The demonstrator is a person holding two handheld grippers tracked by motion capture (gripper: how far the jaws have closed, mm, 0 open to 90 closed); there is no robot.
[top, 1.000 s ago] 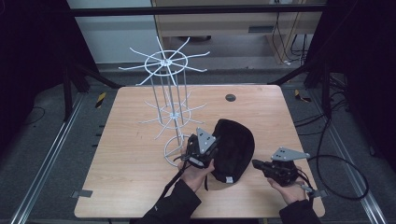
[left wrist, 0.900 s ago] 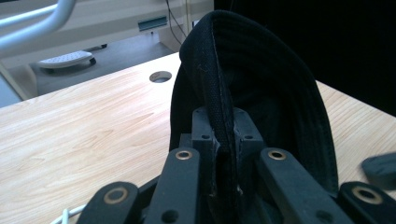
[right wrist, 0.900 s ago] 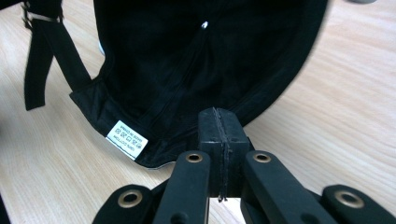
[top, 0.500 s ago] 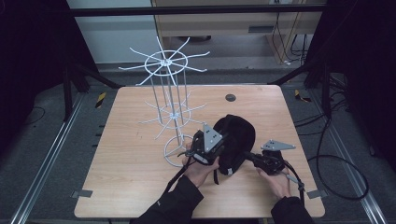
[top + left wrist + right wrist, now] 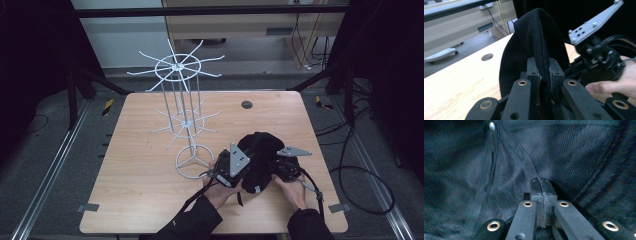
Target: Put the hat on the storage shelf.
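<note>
High view gives me the black cap (image 5: pixel 260 155) near the front edge of the worktop (image 5: pixel 140 170), right of centre, with both hand-held grippers on it. Open wood lies to the left of the white wire rack (image 5: pixel 186 120) and along the far edge, where a small round hole (image 5: pixel 246 104) sits. The rack's base ring lies just beside my left hand-held gripper (image 5: pixel 239 167), so that side is tight; the right front corner is free apart from a trailing cable.

Left gripper view shows that gripper's jaws pressed together on a stitched edge of the cap, the fabric rising upright above them. Beyond it I see the right hand-held gripper (image 5: pixel 576 68) with its grey plate, and fingers of the right hand (image 5: pixel 616 83) wrapped around its body.

Right gripper view is dark: its jaws pinch a seam of the cap, and close fabric hides everything past them. A small pale spot at the upper left I cannot identify.

From above, both forearms enter at the front edge, dark sleeves cut off by the frame, hands angled inward toward the cap.
</note>
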